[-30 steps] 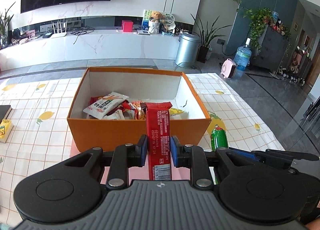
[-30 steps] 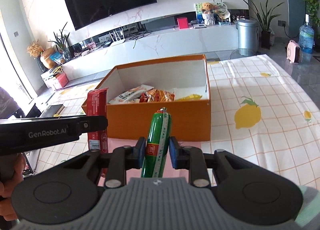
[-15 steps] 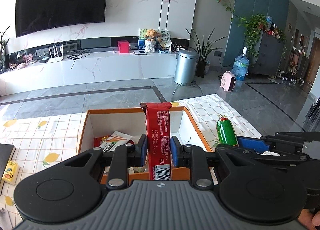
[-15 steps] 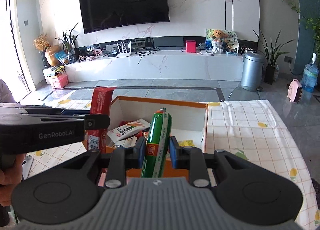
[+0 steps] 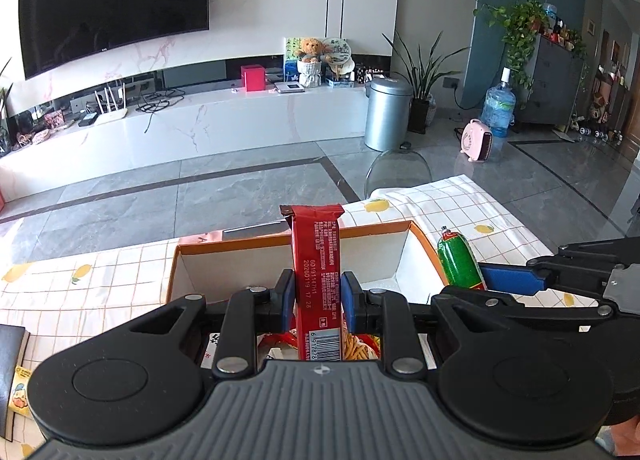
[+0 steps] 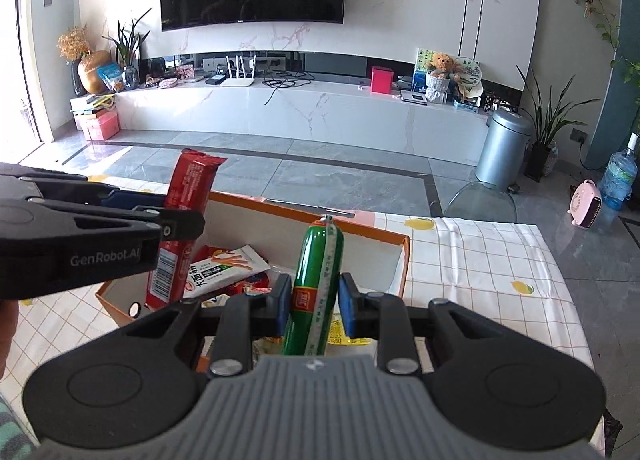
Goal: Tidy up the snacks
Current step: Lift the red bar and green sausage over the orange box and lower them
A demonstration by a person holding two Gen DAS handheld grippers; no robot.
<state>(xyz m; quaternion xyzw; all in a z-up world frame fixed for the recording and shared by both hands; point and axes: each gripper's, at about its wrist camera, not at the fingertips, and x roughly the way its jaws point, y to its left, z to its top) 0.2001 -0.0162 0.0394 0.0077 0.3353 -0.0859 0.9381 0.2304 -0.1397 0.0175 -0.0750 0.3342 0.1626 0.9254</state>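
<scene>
While both hands hang over the table, the whole thing comes down to what sits under each snack. The left hand-held gripper (image 5: 314,296) is clamped narrow on a red snack bar (image 5: 317,272), which stands upright with its long axis running straight up out of the jaws, barcode end low. Right below and ahead of it is the orange box (image 5: 404,227), already holding a few packets like the white noodle-stick packet (image 6: 224,266), so the drop spot for that bar lies pretty much straight down.

The right hand-held gripper (image 6: 312,310) is pinched shut on a green sausage stick (image 6: 318,284), also held upright but leaning a touch, its clipped tip on top. It hovers over the box's right half, near the right wall, and the two grippers sit side by side, close but not touching.

Both point forward and tilted downward, wrists roughly level. My guess is neither needs much more travel, just lowering and letting go. The left one looks a bit more central over the box.
</scene>
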